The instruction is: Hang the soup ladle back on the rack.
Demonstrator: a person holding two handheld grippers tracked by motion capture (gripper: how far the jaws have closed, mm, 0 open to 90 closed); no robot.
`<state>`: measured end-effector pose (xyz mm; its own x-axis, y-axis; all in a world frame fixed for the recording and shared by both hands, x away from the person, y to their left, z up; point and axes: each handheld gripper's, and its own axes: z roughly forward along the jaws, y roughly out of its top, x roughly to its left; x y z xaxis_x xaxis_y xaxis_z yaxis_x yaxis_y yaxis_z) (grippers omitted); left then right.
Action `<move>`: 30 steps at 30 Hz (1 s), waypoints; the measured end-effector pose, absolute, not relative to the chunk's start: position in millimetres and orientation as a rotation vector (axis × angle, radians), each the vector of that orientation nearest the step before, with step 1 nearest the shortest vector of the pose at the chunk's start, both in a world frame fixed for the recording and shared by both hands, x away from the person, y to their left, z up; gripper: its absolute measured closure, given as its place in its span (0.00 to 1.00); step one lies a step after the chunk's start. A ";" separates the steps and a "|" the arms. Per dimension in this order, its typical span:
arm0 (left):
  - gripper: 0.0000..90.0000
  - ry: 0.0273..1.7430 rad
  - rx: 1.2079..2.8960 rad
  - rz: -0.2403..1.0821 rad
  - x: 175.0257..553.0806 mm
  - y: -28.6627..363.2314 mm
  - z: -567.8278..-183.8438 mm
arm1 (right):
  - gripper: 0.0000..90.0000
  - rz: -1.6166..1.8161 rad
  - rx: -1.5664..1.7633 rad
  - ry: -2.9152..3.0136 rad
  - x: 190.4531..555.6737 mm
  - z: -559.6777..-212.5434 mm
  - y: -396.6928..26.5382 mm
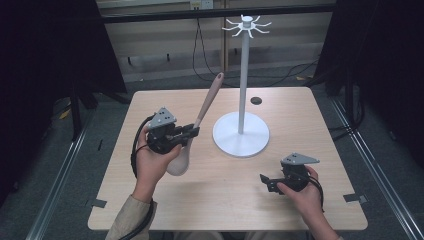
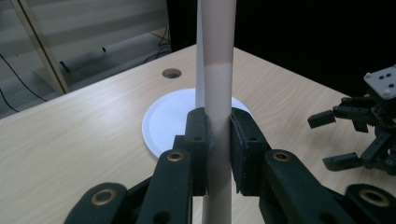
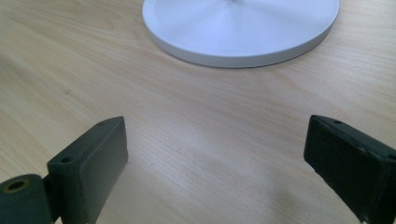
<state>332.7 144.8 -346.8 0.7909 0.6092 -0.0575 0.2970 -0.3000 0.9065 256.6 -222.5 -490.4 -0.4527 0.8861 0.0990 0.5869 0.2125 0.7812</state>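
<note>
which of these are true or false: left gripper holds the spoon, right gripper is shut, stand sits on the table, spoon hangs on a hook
1. The left gripper holds the spoon: true, jaws clamp its handle.
2. The right gripper is shut: false, its jaws stand wide open above the table, with nothing between them.
3. The stand sits on the table: true.
4. The spoon hangs on a hook: false, it is in the left gripper, well below the hooks.

Even, soft overhead light, dark surroundings, faint shadows, slight blur in close foreground.
</note>
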 end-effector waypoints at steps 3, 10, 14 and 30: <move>0.87 0.676 1.892 0.373 332.5 143.9 -342.5 | 0.07 1.110 1.370 2.123 256.7 -490.4 -222.4; 0.87 0.663 1.889 0.386 333.8 140.0 -332.1 | 0.07 1.105 1.368 2.125 256.7 -490.8 -221.4; 0.87 0.652 1.889 0.394 334.6 138.9 -324.4 | 0.07 1.104 1.373 2.124 256.6 -491.0 -221.5; 0.87 0.605 1.860 0.445 337.7 131.1 -285.0 | 0.07 1.110 1.363 2.130 256.9 -491.4 -220.2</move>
<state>337.7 131.1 -285.0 0.8007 0.5987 0.0188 0.1965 -0.2921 0.9360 256.9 -220.2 -491.4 -0.4591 0.8831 0.0967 0.5852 0.2187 0.7809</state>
